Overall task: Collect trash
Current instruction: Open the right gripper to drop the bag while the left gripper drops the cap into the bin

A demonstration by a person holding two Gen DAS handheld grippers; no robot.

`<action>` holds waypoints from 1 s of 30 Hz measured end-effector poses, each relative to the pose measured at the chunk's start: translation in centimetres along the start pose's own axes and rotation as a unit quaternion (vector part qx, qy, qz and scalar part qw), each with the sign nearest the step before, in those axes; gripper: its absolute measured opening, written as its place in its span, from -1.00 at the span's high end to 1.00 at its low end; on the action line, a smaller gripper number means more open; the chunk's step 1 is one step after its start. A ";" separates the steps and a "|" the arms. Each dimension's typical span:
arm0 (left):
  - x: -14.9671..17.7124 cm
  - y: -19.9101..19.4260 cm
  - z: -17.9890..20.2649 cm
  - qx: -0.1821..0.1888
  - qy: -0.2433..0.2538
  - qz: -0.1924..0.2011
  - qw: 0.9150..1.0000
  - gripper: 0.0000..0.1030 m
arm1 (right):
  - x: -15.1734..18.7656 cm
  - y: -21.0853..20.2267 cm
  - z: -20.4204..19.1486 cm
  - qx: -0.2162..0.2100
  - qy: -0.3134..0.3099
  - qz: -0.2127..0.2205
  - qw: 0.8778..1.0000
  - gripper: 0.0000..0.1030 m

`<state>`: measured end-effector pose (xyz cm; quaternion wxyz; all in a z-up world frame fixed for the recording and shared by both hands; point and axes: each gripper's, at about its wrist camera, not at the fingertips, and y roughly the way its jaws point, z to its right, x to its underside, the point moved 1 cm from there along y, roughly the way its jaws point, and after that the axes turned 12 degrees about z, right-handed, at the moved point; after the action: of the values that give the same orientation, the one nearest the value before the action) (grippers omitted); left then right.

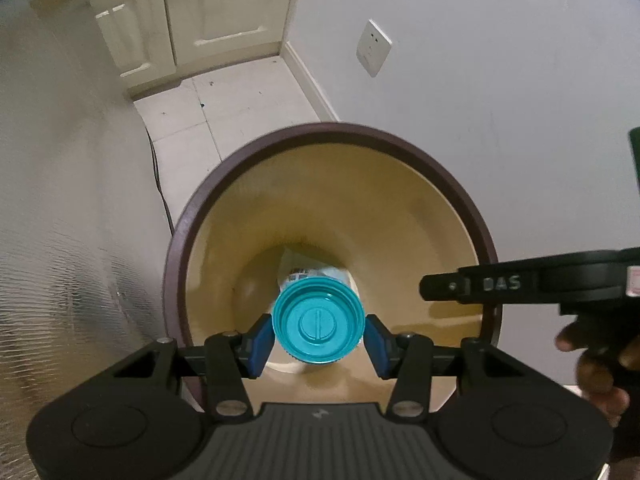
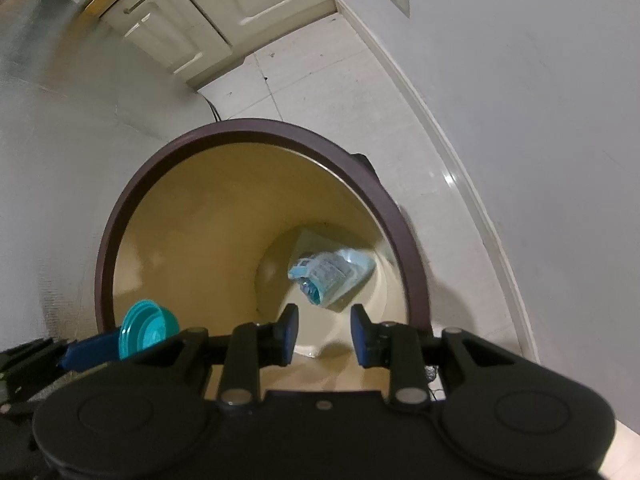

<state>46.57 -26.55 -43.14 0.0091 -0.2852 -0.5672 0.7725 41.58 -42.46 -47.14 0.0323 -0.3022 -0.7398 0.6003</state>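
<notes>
- One teal plastic lid (image 1: 319,323) is seen at lower centre of the left wrist view: round, ribbed at the rim, with a raised disc moulded in its face.
- The lid is gripped at its edge by the left gripper (image 1: 319,340); both blue pads (image 1: 260,344) are pressed against the rim, with the jaws spread only to the lid's width.
- The lid is held over the mouth of one round bin (image 1: 400,208), which has a smooth glossy cream wall and a dark brown rim.
- One crumpled pale blue printed wrapper (image 2: 332,274) is seen at the bin bottom, centre right of the right wrist view.
- The right gripper (image 2: 324,334) is held parted above the bin; nothing is seen between its blue pads.
- Two cream cabinet doors (image 2: 224,12) are counted at upper left.
</notes>
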 end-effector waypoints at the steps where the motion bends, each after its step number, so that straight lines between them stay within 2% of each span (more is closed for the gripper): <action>1: 0.0 0.2 0.0 0.000 0.002 -0.001 1.000 0.04 | 0.1 0.0 0.2 0.000 0.004 0.001 1.000 0.43; 11: -2.9 2.3 0.6 0.002 0.015 0.037 0.999 0.01 | 0.6 -0.9 1.7 -0.005 0.036 0.016 0.999 0.42; 13: -3.3 2.9 0.7 0.006 0.013 0.028 0.999 -0.44 | 0.6 -1.1 2.1 -0.006 0.041 0.019 0.999 0.42; 19: -2.6 2.4 0.8 0.003 0.016 0.018 1.000 -0.46 | 0.9 -1.3 2.9 -0.005 0.067 0.027 0.997 0.45; 30: -1.1 -0.5 -0.1 -0.025 -0.015 0.004 1.000 -0.47 | 0.4 -2.0 2.2 -0.019 0.039 0.017 0.999 0.42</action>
<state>47.37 -26.62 -42.24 -0.0097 -0.2762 -0.5851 0.7624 39.55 -44.43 -46.06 0.0446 -0.3384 -0.7439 0.5745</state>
